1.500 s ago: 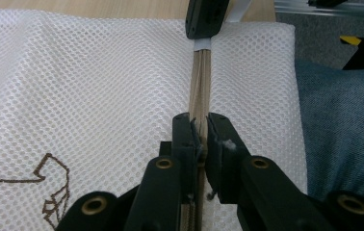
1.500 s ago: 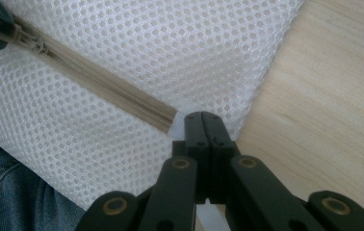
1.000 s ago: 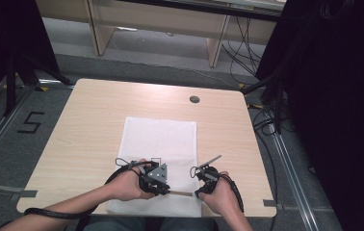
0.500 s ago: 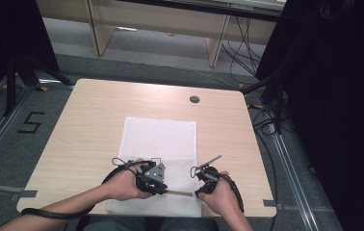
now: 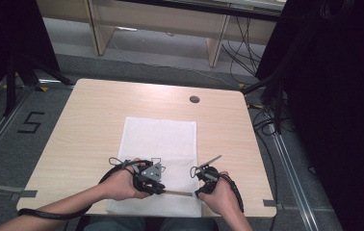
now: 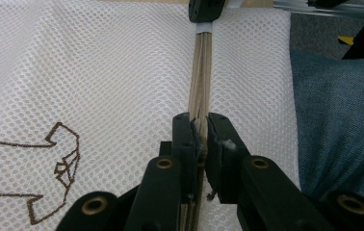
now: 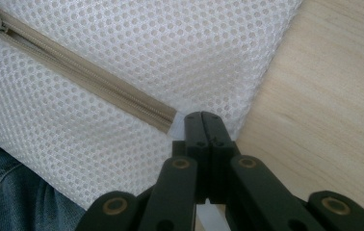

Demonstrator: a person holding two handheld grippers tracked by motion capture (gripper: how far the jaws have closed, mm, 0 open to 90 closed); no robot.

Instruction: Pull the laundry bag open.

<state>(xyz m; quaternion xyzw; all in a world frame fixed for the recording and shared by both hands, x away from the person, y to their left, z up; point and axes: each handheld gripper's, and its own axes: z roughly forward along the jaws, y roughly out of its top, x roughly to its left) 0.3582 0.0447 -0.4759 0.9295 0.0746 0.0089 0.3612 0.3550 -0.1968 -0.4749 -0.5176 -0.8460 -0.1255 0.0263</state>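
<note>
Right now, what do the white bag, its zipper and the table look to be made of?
White bag: seemingly synthetic mesh fabric, matte, with regular small holes across it. Zipper: beige woven tape with fine teeth, probably plastic or nylon. Table: light wood or wood-look laminate, smooth, with visible grain lines.

White mesh laundry bag (image 5: pixel 160 144) flat on the table, its beige zipper (image 6: pixel 200 72) along the near edge.

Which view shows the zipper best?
Right gripper view: the zipper runs diagonally across the mesh bag, teeth sharp, ending beside the shut jaws of the right hand-held gripper. The left gripper view shows it end-on as a narrow strip. The high view shows only a thin tan line.
</note>
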